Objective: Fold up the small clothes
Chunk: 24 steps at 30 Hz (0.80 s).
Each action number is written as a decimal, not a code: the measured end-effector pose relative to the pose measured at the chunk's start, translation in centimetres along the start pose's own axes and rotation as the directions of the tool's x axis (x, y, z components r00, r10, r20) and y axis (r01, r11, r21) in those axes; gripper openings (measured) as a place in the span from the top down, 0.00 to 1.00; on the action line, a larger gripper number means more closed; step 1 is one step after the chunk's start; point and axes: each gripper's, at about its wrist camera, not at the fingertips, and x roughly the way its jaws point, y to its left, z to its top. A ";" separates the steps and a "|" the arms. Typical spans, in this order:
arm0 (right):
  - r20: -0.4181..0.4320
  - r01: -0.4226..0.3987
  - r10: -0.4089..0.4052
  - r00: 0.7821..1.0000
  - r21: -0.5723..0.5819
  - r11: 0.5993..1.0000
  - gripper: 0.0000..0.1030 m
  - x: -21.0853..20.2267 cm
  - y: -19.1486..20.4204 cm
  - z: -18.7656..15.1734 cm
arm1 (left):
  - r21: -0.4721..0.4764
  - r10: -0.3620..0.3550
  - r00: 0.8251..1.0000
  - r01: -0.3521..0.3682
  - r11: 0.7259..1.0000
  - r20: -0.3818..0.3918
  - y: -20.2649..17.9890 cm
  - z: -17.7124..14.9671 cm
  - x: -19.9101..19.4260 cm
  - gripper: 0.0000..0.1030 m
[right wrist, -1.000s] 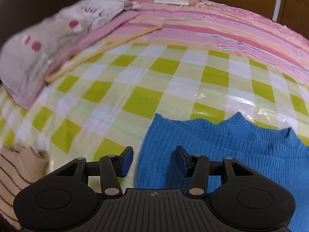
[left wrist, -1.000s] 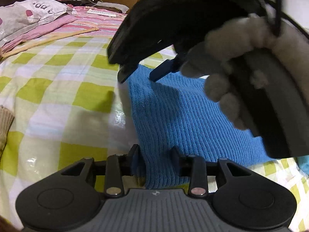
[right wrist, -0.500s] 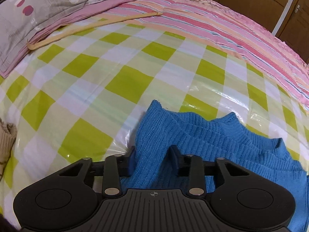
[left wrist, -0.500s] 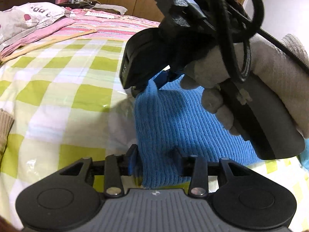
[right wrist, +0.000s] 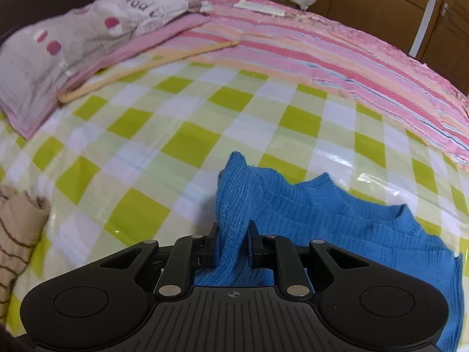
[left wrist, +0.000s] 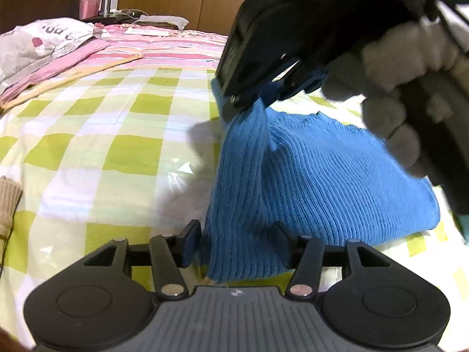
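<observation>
A blue knit sweater (left wrist: pixel 316 176) lies on the green-checked bed cover (left wrist: pixel 123 135). My right gripper (right wrist: pixel 233 242) is shut on the sweater's far left corner (right wrist: pixel 231 205) and holds it lifted off the bed; it shows from outside in the left wrist view (left wrist: pixel 263 94), held by a grey-gloved hand. My left gripper (left wrist: pixel 237 243) has its jaws apart around the sweater's near left corner, which lies between the fingers (left wrist: pixel 192 242). The fabric stretches taut between the two corners.
A beige striped garment (right wrist: pixel 17 234) lies at the left edge. A grey pillow (right wrist: pixel 73 44) on pink bedding and a wooden hanger (right wrist: pixel 140 67) lie at the far left. A pink striped sheet (right wrist: pixel 337 58) covers the far side. Wooden cabinets stand behind.
My right gripper closed on the sweater's far corner and lifted it up. The left gripper stayed at the near corner, its jaws still apart.
</observation>
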 end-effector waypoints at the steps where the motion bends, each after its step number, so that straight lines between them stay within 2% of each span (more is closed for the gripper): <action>1: 0.006 -0.007 0.007 1.000 0.007 1.000 0.85 -0.4 -0.3 0.0 | 0.006 0.006 1.000 -0.006 1.000 0.003 -0.2 -0.1 0.0 0.41; 8: 0.048 -0.062 0.059 0.997 0.067 0.996 0.85 -3.0 -2.7 -0.8 | 0.030 0.055 0.998 -0.056 0.998 0.031 -1.2 -0.5 0.0 0.35; 12: 0.071 -0.109 0.102 0.992 0.107 0.988 0.86 -4.2 -4.4 -1.5 | 0.045 0.077 0.995 -0.079 0.996 0.059 -2.3 -0.9 0.0 0.37; 15: 0.089 -0.135 0.124 0.988 0.136 0.981 0.86 -5.1 -5.7 -2.2 | 0.084 0.095 0.992 -0.102 0.991 0.087 -3.5 -1.1 -0.6 0.50; 17: 0.101 -0.153 0.138 0.985 0.154 0.976 0.86 -5.7 -6.7 -2.6 | 0.072 0.094 0.991 -0.101 0.992 0.100 -4.0 -0.9 -1.0 0.66; 19: 0.114 -0.170 0.152 0.982 0.173 0.970 0.87 -6.3 -7.8 -3.0 | 0.052 0.090 0.990 -0.096 0.994 0.109 -4.4 -0.5 -1.4 0.73; 24: 0.164 -0.209 0.175 0.971 0.220 0.953 0.88 -8.0 -10.6 -4.1 | 0.053 0.065 0.987 -0.073 0.996 0.148 -6.1 0.6 -2.3 0.78</action>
